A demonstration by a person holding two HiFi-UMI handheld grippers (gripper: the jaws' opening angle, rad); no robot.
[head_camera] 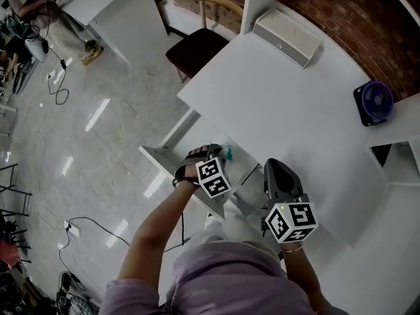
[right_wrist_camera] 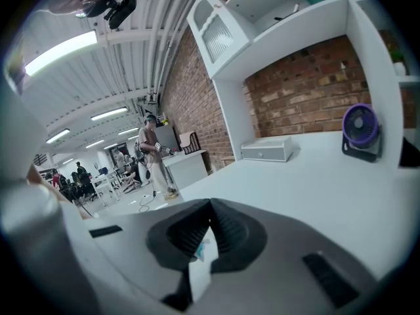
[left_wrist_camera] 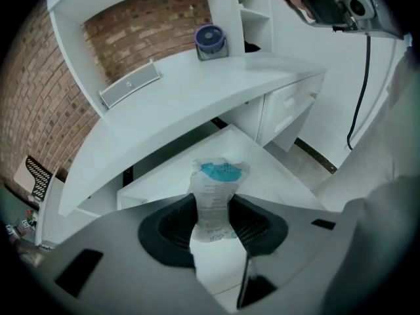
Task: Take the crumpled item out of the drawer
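The crumpled wrapper [left_wrist_camera: 214,199], white with a teal end [head_camera: 228,153], is pinched between the pads of my left gripper [left_wrist_camera: 213,218]. That gripper [head_camera: 216,153] hangs over the open white drawer [head_camera: 159,152], whose pale bottom [left_wrist_camera: 275,169] shows behind the wrapper. My right gripper [head_camera: 275,170] hovers over the desk edge just right of the drawer. Its jaw tips meet with nothing held [right_wrist_camera: 210,205]. A speck of teal shows through the gap below them.
The white desk [head_camera: 282,104] carries a purple fan [head_camera: 375,102] and a flat white box [head_camera: 287,37] by the brick wall. A chair [head_camera: 197,48] stands beyond the desk. Cables [head_camera: 85,225] lie on the floor at the left. A person [head_camera: 46,12] stands far off.
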